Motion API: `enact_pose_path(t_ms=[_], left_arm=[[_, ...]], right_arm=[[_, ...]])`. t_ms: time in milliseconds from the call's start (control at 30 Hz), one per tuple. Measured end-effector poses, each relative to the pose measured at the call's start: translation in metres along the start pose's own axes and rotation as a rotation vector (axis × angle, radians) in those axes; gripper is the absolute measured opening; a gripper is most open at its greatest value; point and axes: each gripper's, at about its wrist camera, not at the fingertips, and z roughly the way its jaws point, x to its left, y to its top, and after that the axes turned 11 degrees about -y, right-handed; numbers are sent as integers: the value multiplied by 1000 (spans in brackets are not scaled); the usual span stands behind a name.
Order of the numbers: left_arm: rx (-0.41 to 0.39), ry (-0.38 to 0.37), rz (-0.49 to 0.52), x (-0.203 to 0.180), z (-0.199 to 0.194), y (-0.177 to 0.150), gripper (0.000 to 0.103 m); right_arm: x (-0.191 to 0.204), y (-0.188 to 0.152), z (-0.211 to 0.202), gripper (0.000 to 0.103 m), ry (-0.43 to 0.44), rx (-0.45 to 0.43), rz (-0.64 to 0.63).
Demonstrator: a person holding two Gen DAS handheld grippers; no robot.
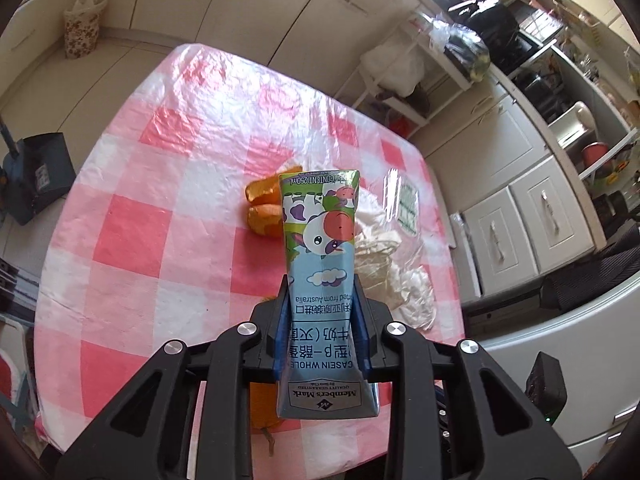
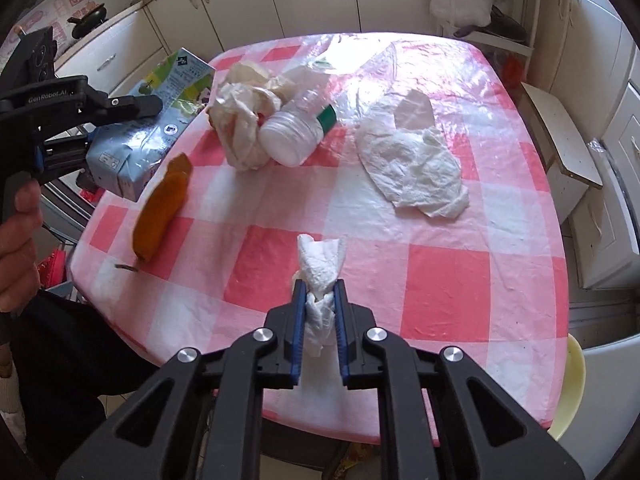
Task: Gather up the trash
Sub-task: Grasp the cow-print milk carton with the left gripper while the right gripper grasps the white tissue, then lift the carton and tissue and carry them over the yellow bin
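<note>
My left gripper [image 1: 322, 284] is shut on a blue and green milk carton [image 1: 320, 240], held lifted above the pink-checked table [image 1: 160, 220]; the right wrist view shows the same carton [image 2: 152, 120] over the table's left edge. My right gripper [image 2: 320, 286] is shut on a small white tissue wad [image 2: 320, 258] just above the near side of the cloth. On the table lie orange peel [image 2: 162, 212], a clear plastic bottle [image 2: 296, 132] with a green cap, crumpled tissues [image 2: 244, 120] and a flattened tissue [image 2: 416, 168].
A clear plastic wrapper [image 2: 380, 64] lies at the table's far side. A person's hand [image 2: 16, 240] holds the left gripper's handle. A wooden stool [image 2: 560, 136] and white cabinets stand to the right, with a pale yellow container [image 2: 572, 384] at the near right corner.
</note>
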Motion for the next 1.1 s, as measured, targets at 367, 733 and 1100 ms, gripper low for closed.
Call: enact_pose_path(t_ms=[367,733,1100], left_arm=[[-69,-13,25,-11,-12,-4,25],[-95,-24,31,-10,-25,-10,25],[-126,-76,54,-16,-39,-15,25]], right_arm=[[-6,11,-27,14,113,-99,100],[-9,17,-26,14,152,-128,164],[-7,25,-55,14,171,-256,194]])
